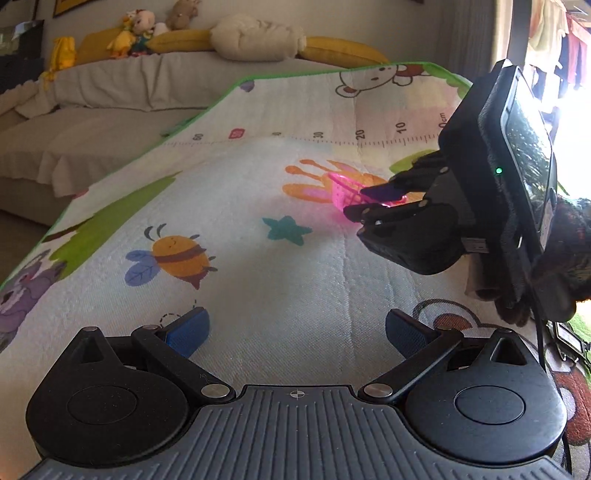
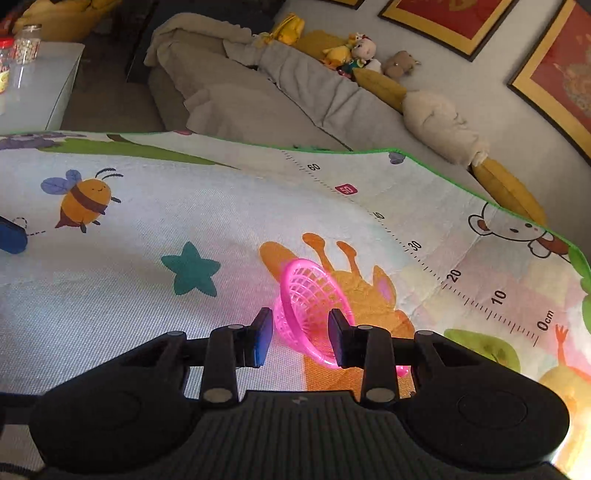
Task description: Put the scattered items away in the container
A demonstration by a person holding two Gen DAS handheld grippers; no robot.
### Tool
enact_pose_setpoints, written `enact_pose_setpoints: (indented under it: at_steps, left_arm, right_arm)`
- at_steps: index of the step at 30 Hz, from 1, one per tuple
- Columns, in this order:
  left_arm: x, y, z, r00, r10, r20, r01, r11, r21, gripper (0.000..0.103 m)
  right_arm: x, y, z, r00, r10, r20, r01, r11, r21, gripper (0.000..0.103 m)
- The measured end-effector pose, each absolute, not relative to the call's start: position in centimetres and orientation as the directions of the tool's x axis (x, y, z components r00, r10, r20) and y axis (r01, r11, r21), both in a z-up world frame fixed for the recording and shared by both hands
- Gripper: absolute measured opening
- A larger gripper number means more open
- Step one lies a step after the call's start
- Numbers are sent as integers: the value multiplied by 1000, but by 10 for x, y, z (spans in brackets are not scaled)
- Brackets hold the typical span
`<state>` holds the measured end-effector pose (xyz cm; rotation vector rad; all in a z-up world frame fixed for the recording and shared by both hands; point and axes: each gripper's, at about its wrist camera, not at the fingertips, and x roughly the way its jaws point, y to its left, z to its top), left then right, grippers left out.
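pink basket (image 2: 308, 295) between right gripper (image 2: 301, 338) fingers

Counted: one pink mesh basket (image 2: 314, 295); one play mat (image 1: 258, 295); two grippers, left gripper (image 1: 297, 332), right gripper (image 2: 300, 336); three framed pictures (image 2: 443, 22); two jars (image 2: 26, 42); one sofa (image 2: 240, 99).

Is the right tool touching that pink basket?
Touching. The left wrist view shows the right tool closed on the pink basket's rim, tilting it off the mat.
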<state>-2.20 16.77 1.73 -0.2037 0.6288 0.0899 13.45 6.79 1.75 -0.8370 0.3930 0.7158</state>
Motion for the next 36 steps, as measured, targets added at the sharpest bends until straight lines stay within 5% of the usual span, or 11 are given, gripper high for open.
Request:
enact_pose_setpoints:
  at_steps: [2,7,13,18,23,28,33,36]
  left_arm:
    - [-26,170,21,813,26,-582,-147,976,-160,103]
    - [-39,175,31,842,7,-539,-127,974,-185,103]
    - [-57,165,48,880,-152,-450,31,964,-264,103]
    - [-50,132,51,851,-183,-492,100,977,-190,103]
    - [-34,94,50,822,-224,-524,187,975,-124,103]
    - [-13,55,48,796,-269,-542,277,958,-70,103]
    - [-1,22,39,750,-310,-584,367,930,-23,103]
    - [2,10,32,733,-309,-606,391,920,3,103]
  right_arm:
    - [135,71,18,699,405,-589,-713,455,-533,6]
    - [116,37,83,603,556,-571,-785,539,-304,6]
    - [132,-40,143,243,819,-520,-779,484,399,6]
    - [156,-83,108,82,902,-425,-555,395,732,8]
    - [151,-127,100,160,904,-396,-516,418,747,8]
    - [142,-176,91,272,850,-452,-467,527,710,19]
    - [122,-217,68,351,735,-580,-445,676,587,52]
    - [108,-241,59,413,664,-623,-436,745,505,61]
